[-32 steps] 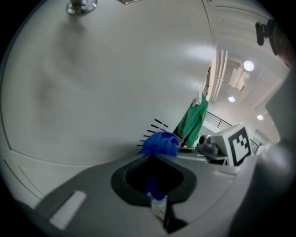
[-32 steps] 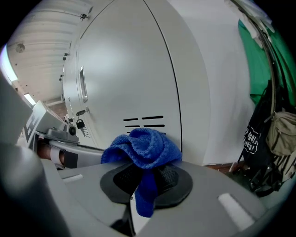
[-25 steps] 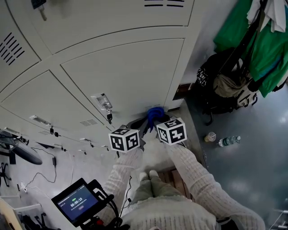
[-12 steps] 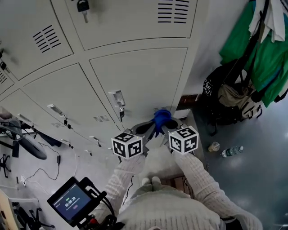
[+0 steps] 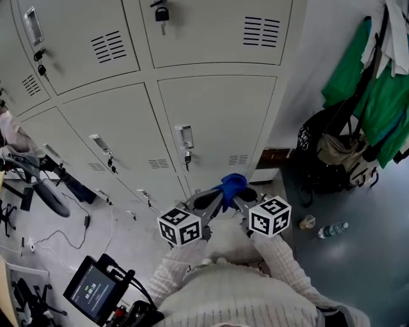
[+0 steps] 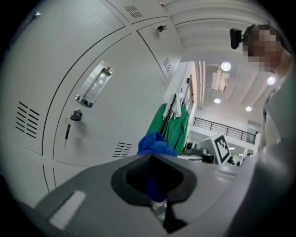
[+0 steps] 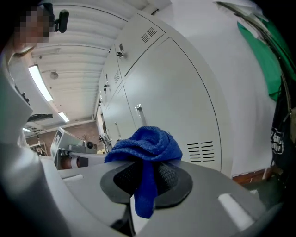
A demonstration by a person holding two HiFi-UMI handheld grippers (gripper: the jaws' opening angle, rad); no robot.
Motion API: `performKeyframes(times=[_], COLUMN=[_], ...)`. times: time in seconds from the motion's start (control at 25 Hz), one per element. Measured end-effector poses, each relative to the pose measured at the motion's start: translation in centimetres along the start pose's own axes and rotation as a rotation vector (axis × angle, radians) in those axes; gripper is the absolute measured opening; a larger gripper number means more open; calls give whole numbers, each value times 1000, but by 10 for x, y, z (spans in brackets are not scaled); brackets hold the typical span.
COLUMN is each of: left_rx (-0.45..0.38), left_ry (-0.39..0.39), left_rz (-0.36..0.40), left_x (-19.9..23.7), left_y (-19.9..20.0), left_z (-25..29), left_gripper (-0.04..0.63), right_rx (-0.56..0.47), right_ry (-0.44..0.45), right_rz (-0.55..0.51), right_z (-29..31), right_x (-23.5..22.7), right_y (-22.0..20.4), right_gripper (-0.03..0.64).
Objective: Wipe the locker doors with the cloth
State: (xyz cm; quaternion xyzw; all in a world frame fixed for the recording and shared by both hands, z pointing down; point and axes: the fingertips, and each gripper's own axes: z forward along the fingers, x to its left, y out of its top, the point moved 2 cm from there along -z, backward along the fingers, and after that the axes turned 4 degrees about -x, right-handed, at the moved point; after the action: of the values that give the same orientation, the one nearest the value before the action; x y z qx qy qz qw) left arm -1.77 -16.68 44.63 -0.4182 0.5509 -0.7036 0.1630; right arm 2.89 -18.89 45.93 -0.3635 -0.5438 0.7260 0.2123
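Since a second ago the view has tipped upward, so an upper row of lockers with a hanging padlock point(image 5: 162, 13) has come into sight, and both grippers sit lower in the picture. The landmark is the pale grey metal locker door point(image 5: 217, 115) with a clear label holder and a key in its lock.

Well below and left of that door, a small black screen on a stand point(image 5: 89, 288) rests on the floor. Just below the door's bottom edge, the left gripper point(image 6: 155, 183) has its jaws drawn together with a strip of blue showing in the gap, so it appears to pinch a fold of the crumpled blue microfibre cloth point(image 5: 231, 185). The cloth bunches in front of the door's lower right corner, near it but not pressed to the metal. The right gripper point(image 7: 145, 185) is clamped on the same cloth, whose tail hangs down between its jaws (the firmer hold, by the look of it). Well to the right of the door hang green garments point(image 5: 370, 96) over a black bag point(image 5: 319, 153).

My reading is that wiping has not begun and the cloth is only being readied. The next move calls for carrying the bunched cloth up to the door and flattening it against the panel, clear of the key.
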Motion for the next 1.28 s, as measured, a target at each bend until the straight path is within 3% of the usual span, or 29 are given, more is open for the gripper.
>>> performKeyframes(times=[0.16, 0.64, 1.28], left_rx=[-23, -55, -1], left_ry=[4, 37, 10], left_rz=[-28, -11, 10], left_x=[-1, -7, -10], left_y=[-6, 2, -11], left_z=[-14, -11, -18], left_gripper=[6, 7, 6], right_rx=[7, -181, -157], right_ry=[67, -65, -67], right_rz=[7, 15, -3], right_z=[-8, -39, -34], right_x=[11, 4, 22], right_y=[-8, 6, -9], right_gripper=[54, 54, 52])
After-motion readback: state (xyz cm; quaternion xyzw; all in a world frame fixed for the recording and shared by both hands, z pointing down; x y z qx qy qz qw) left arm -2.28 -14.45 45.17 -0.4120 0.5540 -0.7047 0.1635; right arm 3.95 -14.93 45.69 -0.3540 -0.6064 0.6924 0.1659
